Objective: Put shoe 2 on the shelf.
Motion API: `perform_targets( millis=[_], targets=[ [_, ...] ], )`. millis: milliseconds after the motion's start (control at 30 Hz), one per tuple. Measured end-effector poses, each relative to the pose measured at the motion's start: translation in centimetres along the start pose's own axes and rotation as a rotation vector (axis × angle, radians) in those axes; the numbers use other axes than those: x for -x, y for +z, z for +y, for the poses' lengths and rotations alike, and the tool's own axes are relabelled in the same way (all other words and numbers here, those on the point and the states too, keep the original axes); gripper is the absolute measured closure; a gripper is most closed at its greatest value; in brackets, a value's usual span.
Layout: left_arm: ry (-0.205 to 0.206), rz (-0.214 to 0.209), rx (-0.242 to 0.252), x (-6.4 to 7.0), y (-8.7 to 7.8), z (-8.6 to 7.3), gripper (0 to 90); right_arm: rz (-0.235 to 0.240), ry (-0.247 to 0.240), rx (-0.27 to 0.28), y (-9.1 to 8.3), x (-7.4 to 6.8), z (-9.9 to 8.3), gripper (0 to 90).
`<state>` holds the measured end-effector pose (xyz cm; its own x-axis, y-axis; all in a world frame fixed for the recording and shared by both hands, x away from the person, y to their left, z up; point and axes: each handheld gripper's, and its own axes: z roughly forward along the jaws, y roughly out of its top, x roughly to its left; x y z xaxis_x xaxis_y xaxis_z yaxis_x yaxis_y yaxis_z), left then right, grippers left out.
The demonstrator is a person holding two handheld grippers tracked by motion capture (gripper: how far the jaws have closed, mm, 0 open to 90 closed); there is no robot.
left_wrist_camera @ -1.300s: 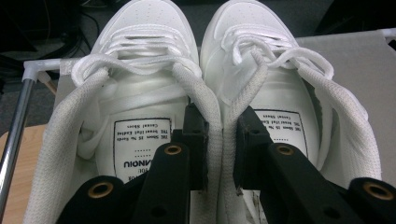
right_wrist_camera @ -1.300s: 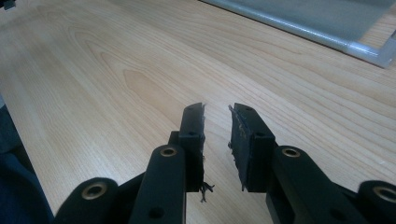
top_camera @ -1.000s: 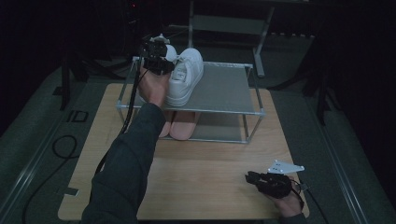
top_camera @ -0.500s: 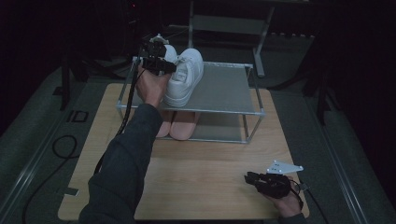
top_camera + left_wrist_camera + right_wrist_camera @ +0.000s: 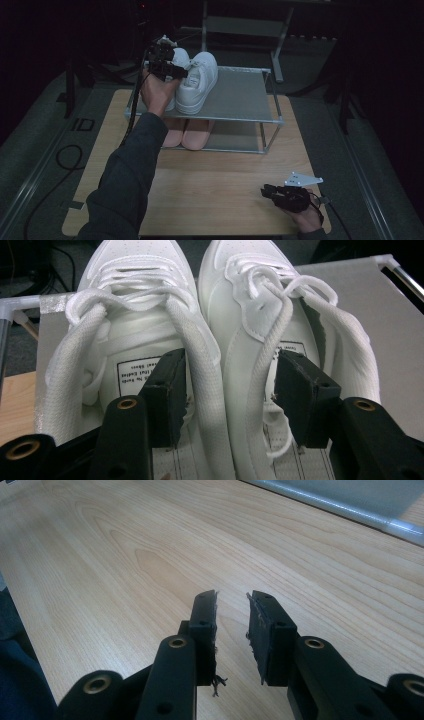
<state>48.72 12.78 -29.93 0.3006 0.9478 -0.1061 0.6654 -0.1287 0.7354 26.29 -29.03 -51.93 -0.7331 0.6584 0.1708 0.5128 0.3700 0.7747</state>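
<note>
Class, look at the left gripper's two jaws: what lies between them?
In the left gripper view, the left gripper stands open with one jaw inside each of the white sneakers; between the jaws lie the two sneakers' adjoining inner collars, side by side.

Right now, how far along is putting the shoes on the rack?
Done: the pink shoes sit on the lower shelf, the white shoes side by side on the top shelf. In hand: the left tongs stand open, one jaw inside each white shoe. Left: probably just drawing back; the right tongs idle over the table.
</note>
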Motion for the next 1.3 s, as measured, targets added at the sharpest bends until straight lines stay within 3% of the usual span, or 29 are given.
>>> perform_targets(
  millis=[467,567,1000,1300],
  targets=[
    [0.053,-0.034,0.021,-0.7,-2.5,-0.1,47.9,0.001,-0.001,0.001,0.0,0.0,0.0,72.1],
    [0.054,-0.066,0.039,-0.9,-3.0,-0.4,48.6,0.0,-0.001,0.002,0.0,0.0,0.0,72.1],
    [0.118,-0.1,0.052,-1.8,-4.7,-1.3,52.4,0.001,0.0,0.002,0.0,0.1,0.0,72.1],
    [0.174,-0.136,0.057,-1.5,-5.7,-1.7,58.7,0.001,0.0,0.002,0.0,0.1,0.0,72.1]
  ],
)
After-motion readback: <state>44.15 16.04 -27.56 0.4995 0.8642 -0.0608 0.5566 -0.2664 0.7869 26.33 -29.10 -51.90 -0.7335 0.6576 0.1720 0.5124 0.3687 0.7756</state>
